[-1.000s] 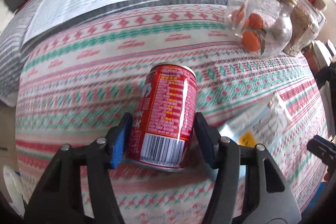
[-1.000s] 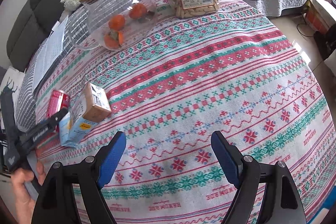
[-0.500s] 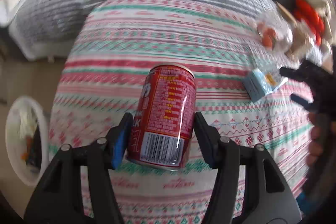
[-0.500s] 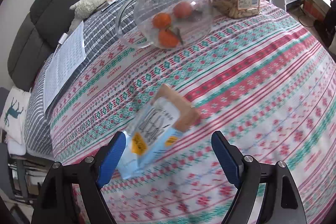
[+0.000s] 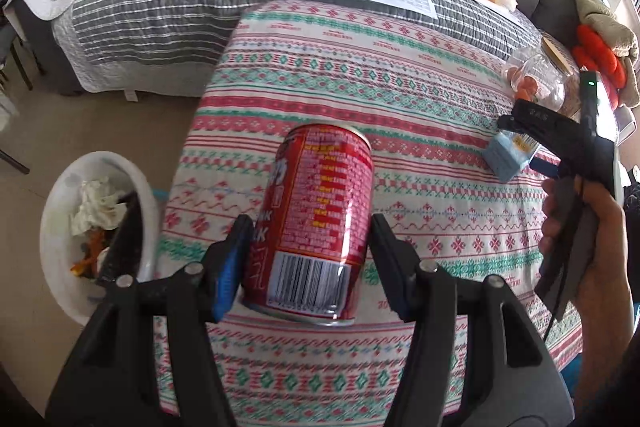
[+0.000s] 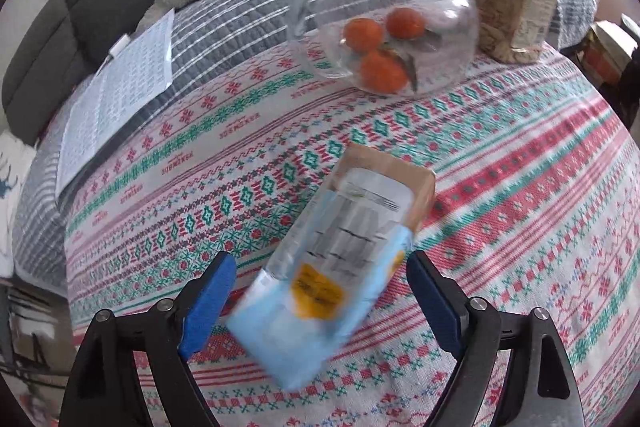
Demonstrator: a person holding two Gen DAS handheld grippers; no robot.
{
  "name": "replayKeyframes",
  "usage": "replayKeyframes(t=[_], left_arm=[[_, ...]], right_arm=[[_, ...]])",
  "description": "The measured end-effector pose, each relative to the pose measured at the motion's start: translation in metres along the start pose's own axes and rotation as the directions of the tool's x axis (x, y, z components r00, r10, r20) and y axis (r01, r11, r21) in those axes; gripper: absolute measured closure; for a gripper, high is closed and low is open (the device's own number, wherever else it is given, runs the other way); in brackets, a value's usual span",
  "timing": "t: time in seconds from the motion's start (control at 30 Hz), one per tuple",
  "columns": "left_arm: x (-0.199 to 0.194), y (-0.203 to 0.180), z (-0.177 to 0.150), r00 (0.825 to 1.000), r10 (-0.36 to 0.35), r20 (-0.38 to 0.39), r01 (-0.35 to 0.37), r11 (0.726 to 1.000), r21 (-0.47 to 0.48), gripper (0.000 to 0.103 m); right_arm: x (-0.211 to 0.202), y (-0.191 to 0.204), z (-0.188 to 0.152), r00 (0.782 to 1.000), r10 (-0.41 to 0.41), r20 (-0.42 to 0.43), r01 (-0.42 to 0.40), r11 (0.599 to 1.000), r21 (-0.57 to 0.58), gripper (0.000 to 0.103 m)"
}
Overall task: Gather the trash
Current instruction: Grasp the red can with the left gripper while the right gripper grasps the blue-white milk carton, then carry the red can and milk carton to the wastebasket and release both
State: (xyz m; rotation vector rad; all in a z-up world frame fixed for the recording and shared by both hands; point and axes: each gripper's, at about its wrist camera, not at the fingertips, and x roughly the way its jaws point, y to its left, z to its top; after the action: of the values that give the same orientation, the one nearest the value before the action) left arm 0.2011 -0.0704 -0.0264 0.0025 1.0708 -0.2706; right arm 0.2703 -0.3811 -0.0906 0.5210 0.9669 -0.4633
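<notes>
A: Red metal first — the can (image 5: pixel 316 223) sits clamped between the pads of the left gripper (image 5: pixel 308 255), barcode end near the wrist, its long axis running straight away from the tool along the fingers.

B: And clear of the cloth?

A: Looks lifted, held over the near left part of the striped tablecloth (image 5: pixel 400 99). The white bin (image 5: pixel 60 195) stands on the floor just left of the table edge, already holding crumpled paper and scraps. So the can's drop point lies to the left of the tool and lower down, I'd judge.

B: What about the other hand?

A: The right gripper (image 6: pixel 320 303) has its jaws spread wide — they have just been opening further — with the blue carton (image 6: pixel 340 259) lying between them, neither pad touching it. There's a gap on both sides.

B: Which way does the carton lie?

A: Flat on the cloth, long axis slanting from near left to far right, brown end pointing far toward the glass jar (image 6: pixel 384 23) with the oranges. It's a bit skewed to the fingers, so closing across its narrow sides may want a small twist of the wrist.

B: Which hand is nearer the bin?

A: The left, plainly. In the left view the person's right hand (image 5: pixel 588 247) is far off on the right, with the carton just beyond its tool — well apart from the bin.
</notes>
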Motion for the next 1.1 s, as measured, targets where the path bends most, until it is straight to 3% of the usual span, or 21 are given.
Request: replayKeyframes(t=[0.17,0.23,0.3,0.47,0.67,1.1], left_arm=[[-0.013,0.013,-0.003,1.000,0.007,0.017,-0.007,1.000,-0.007,0.043],[-0.017,0.019,-0.005,1.000,0.016,0.023,-0.015,1.000,-0.010,0.043],[-0.020,0.025,-0.007,0.999,0.026,0.026,-0.025,1.000,-0.005,0.043],[-0.027,0.037,-0.015,0.998,0.046,0.035,-0.046,0.999,0.009,0.043],[-0.037,0.061,-0.028,0.997,0.061,0.040,-0.061,0.998,0.004,0.043],[-0.054,0.126,-0.041,0.993,0.105,0.045,-0.101,0.992,-0.077,0.042]], right_arm=[[0.009,0.009,-0.012,0.997,-0.077,-0.002,0.077,0.992,-0.100,0.017],[0.004,0.013,-0.015,0.997,-0.073,-0.009,0.070,0.987,-0.143,0.036],[-0.003,0.017,-0.020,0.999,-0.046,-0.016,0.042,0.980,-0.197,0.041],[-0.033,0.018,-0.039,0.999,-0.035,0.010,0.036,0.944,-0.329,0.042],[-0.073,0.016,-0.068,0.999,0.030,-0.012,-0.032,0.899,-0.437,0.042],[-0.119,0.043,-0.118,0.988,0.142,-0.068,-0.155,0.807,-0.570,0.042]])
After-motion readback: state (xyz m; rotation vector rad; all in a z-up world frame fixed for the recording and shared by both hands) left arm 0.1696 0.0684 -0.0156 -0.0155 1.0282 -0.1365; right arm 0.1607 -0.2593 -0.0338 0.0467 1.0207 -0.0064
